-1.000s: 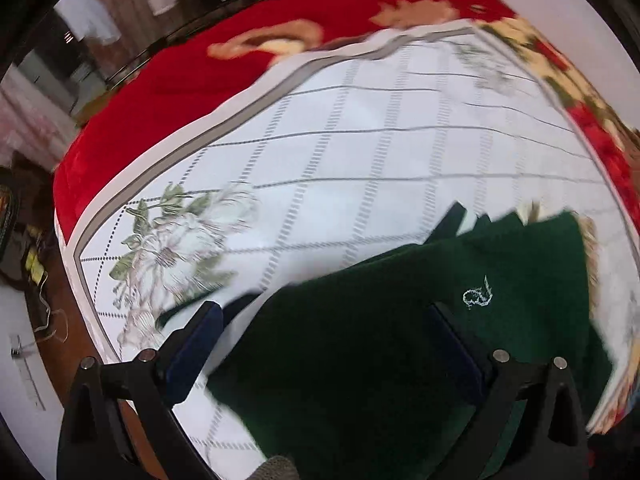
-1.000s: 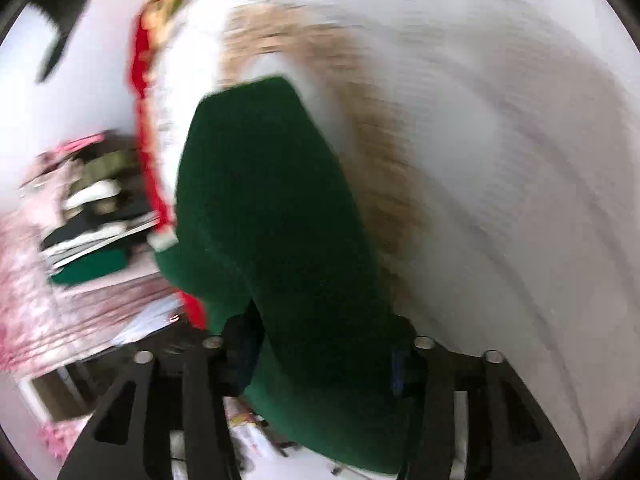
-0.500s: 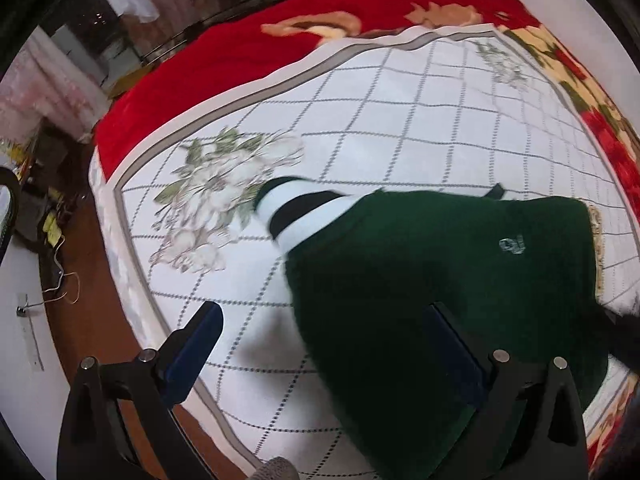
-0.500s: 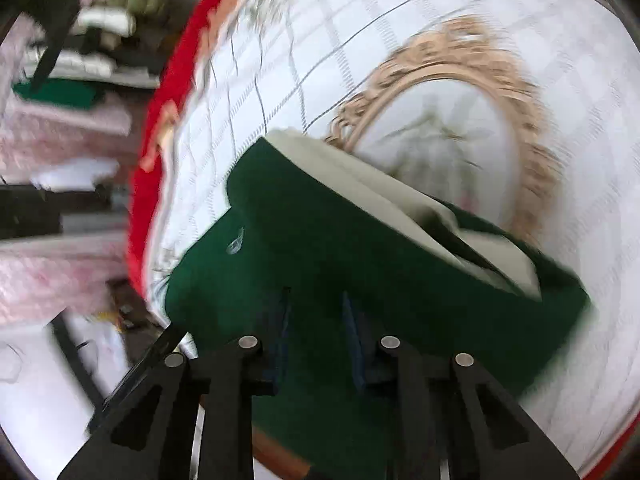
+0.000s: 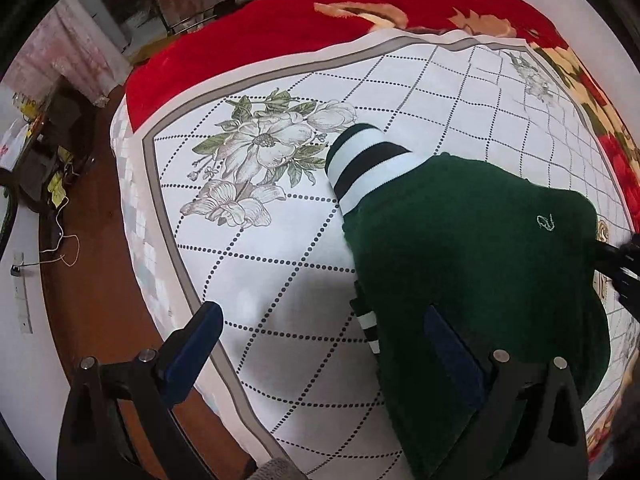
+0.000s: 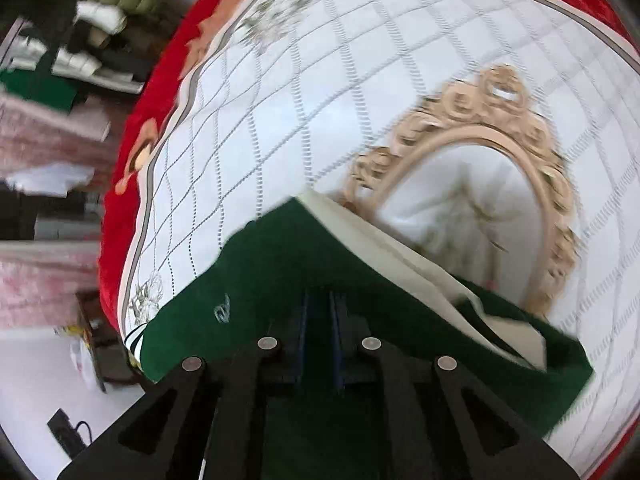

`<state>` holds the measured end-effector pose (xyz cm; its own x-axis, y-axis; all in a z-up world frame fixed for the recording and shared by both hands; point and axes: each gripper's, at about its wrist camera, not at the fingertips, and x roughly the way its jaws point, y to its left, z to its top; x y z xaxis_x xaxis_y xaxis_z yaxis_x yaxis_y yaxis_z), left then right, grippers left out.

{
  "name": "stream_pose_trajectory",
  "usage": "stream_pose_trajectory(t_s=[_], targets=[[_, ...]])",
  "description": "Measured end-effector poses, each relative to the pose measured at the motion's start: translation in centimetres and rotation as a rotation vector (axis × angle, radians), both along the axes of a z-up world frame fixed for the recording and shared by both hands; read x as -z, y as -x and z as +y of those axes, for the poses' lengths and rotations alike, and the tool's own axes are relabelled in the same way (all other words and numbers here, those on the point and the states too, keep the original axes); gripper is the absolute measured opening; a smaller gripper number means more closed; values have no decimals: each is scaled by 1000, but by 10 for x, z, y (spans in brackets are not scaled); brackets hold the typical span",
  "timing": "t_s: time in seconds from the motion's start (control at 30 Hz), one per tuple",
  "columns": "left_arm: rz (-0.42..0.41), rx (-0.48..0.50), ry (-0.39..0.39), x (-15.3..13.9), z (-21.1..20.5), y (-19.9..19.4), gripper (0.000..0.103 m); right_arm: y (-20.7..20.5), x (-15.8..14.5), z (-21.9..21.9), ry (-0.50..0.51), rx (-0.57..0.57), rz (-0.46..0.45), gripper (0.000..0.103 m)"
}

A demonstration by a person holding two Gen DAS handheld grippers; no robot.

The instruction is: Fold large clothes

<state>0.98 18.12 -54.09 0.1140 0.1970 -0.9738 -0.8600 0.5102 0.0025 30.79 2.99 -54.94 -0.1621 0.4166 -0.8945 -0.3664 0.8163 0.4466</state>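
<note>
With the left gripper gaping empty beside the green sweater, the right gripper, just closing, nearly shut, apparently empty, may drag its fold askew.

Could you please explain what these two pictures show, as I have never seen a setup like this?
There is no robot here. A person holds a two-finger gripper in each hand, and a wide-angle camera on each one looks along its fingers, so each picture shows its own black fingers at the bottom. One picture is from the left gripper, whose blue pads stand wide open and hold nothing. The other is from the right gripper, whose jaws have just been closing and are nearly together. I cannot tell whether cloth is pinched between them. A dark green sweater with a striped cuff lies on a white flowered bedspread, which lies over a red blanket. The sweater is being folded.
</note>
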Motion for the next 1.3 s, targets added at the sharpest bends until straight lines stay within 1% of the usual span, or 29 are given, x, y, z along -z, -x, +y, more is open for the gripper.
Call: stream_pose_trajectory(t_s=[0.03,0.07,0.1,0.13,0.23,0.27,0.3,0.33,0.4,0.43,0.47,0.53,0.57,0.6,0.67,0.73,0.77,0.83,0.87,0.93,0.97,1.0,1.03,1.07,1.1,1.17,1.2,1.23,1.3], targets=[[0,-5,9,3,2,-1,103,-1,13,8,17,-5,16,11],[-8,-8,15,6,3,-3,103,-2,35,16,54,-4,35,6],[-4,-4,13,8,5,-5,103,-4,53,18,66,15,40,0],[8,4,7,10,6,-9,103,-6,57,17,60,27,36,0],[-9,9,1,4,10,-11,103,-9,44,10,62,2,64,0],[-15,13,-2,0,10,-11,103,-11,35,3,36,9,91,4],[-20,20,-7,-3,10,-11,103,-12,21,-17,-5,33,119,8],[-22,28,-13,-7,9,-10,103,-13,14,-25,-22,52,122,18],[-22,42,-21,-8,6,-10,103,-9,-11,-68,-45,103,89,46],[-17,51,-17,-4,4,-10,103,-4,-22,-90,-45,128,79,49],[-8,56,-10,1,3,-12,103,5,-29,-115,-43,148,82,49],[15,59,0,15,1,-16,103,23,-28,-150,-13,170,119,49],[23,66,-12,21,0,-19,103,35,-21,-165,-3,179,151,49],[36,81,-25,27,-2,-22,103,49,-6,-176,22,178,183,49],[75,152,-35,51,-6,-35,103,64,28,-182,67,163,209,49],[76,173,-40,62,-4,-41,103,69,47,-178,96,142,182,49],[71,173,-25,62,0,-43,103,66,51,-177,118,153,186,50],[76,173,11,59,6,-43,103,61,49,-176,157,173,220,51],[74,167,25,54,8,-41,103,59,46,-180,151,182,233,53],[31,143,66,41,10,-32,103,57,35,-202,73,237,259,53],[0,122,107,35,10,-25,103,59,26,-221,-6,289,268,54],[-28,102,150,32,9,-17,103,63,20,-242,-66,337,277,58],[-65,85,196,30,7,-9,103,66,18,-256,-80,361,282,62],[-90,77,228,30,4,-2,103,74,19,-279,-95,396,294,69],[-114,76,254,31,1,3,103,81,23,-295,-123,421,312,72],[-138,86,288,41,-4,6,103,95,41,-320,-174,462,373,73],[-152,85,314,49,-4,5,103,103,55,-331,-210,491,403,73],[-182,75,345,56,-3,3,103,107,66,-335,-247,502,426,73],[-227,56,378,65,3,-3,103,117,96,-329,-365,520,495,73]])
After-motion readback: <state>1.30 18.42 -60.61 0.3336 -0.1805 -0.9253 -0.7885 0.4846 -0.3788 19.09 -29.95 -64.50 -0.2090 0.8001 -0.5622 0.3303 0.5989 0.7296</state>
